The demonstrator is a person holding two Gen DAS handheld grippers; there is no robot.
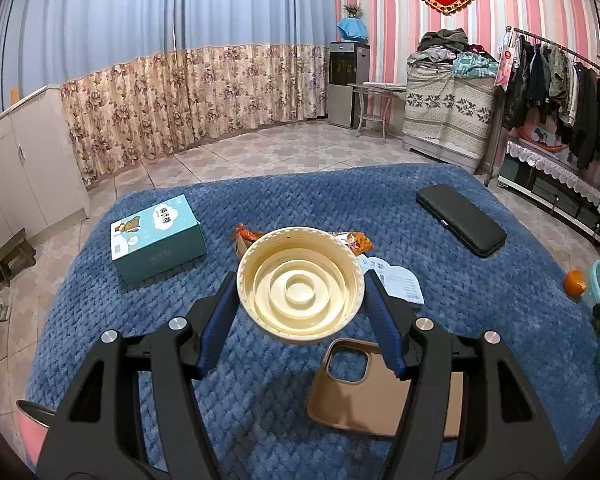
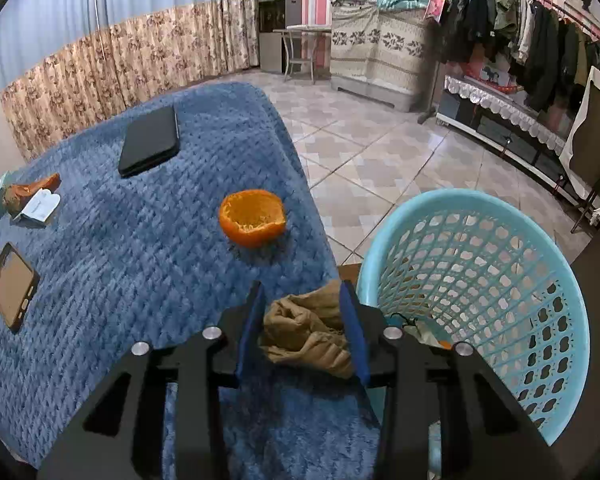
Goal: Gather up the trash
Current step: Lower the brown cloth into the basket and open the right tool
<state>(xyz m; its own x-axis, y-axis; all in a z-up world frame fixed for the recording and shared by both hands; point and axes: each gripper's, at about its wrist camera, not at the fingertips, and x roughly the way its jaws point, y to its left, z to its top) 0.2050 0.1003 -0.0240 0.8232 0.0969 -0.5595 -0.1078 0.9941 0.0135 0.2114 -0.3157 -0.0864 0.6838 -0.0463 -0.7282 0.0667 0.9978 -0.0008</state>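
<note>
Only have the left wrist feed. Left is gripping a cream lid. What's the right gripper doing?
Observer: The right gripper is shut on a crumpled brown paper wad, at the table's edge.
Operator: Where's the bin? I only see a sliver of something light blue at the frame's right edge.
Observer: That is a light blue basket on the floor right beside the table edge, just right of the wad. It already holds some scraps.
Operator: The orange thing near it, whole fruit?
Observer: No, the orange peel is a hollow half shell, open side up, on the blue blanket beyond the right gripper.
</note>
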